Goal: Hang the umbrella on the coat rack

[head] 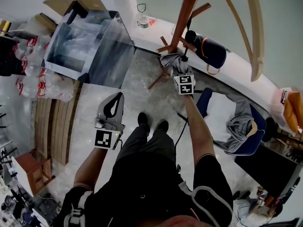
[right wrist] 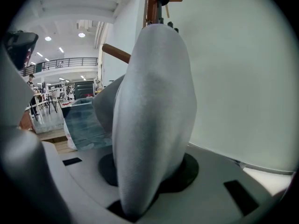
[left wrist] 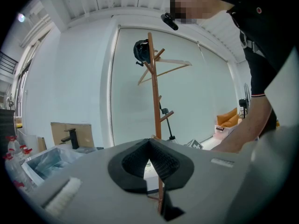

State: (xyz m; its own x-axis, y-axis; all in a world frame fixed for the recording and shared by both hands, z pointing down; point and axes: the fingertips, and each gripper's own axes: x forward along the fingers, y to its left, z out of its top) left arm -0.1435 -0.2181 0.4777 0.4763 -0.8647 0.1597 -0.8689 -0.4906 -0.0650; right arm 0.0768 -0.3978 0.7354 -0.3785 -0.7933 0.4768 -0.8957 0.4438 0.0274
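Observation:
The wooden coat rack (head: pixel 186 14) rises at the top centre of the head view; in the left gripper view the coat rack (left wrist: pixel 154 92) stands before a pale wall. A folded grey umbrella (head: pixel 171 61) sits beside the pole, its thin shaft running up to a black handle (head: pixel 190 35) next to a peg (head: pixel 201 9). Whether the handle rests on the peg I cannot tell. My right gripper (head: pixel 178 70) is shut on the umbrella's fabric, and the grey umbrella (right wrist: pixel 152 106) fills the right gripper view between the jaws of that gripper (right wrist: pixel 147 171). My left gripper (head: pixel 115 99) hangs lower left, shut and holding nothing, apart from the rack.
A clear plastic bin (head: pixel 90 46) stands left of the rack's feet. A dark blue bag (head: pixel 211 51) is right of the pole, with a wooden hanger (head: pixel 255 32) above it. A blue chair with a grey garment (head: pixel 241 124) is at the right. The person's feet (head: pixel 151 122) are below the rack.

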